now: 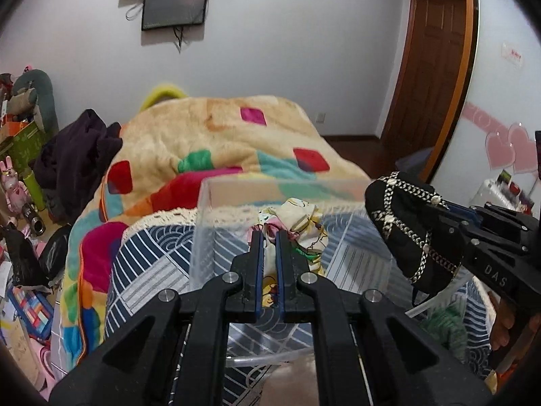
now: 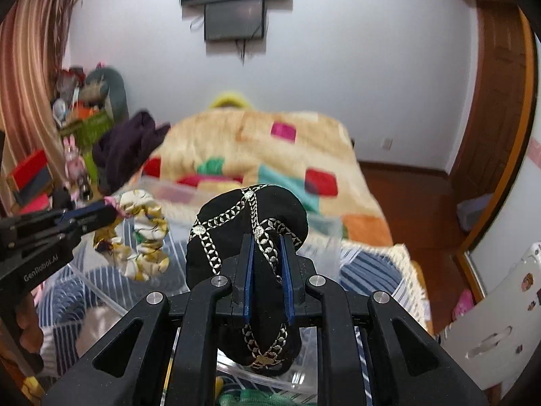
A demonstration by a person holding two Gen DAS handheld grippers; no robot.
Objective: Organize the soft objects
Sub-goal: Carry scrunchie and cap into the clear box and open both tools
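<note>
- The left gripper [image 1: 269, 237] has its fingers clamped on one floral scrunchie [image 2: 142, 237], held in the air above the clear plastic bin [image 1: 203, 223].
- The right gripper [image 2: 267, 240] has its fingers clamped on one black cloth item with silver chain trim [image 2: 250, 223], held just right of the bin.
- The bin stands on the blue patterned cloth [image 1: 148, 257] at the near end of the bed; the colourful blanket [image 1: 209, 135] lies beyond it.
- Judged step: deposit both items in the bin.
- Lower each gripper inside the bin walls before releasing; soft fabric may snag on the pads.
- Release one item at a time to prevent the grippers colliding.
- Count: two grippers, two held soft items, one bin.
</note>
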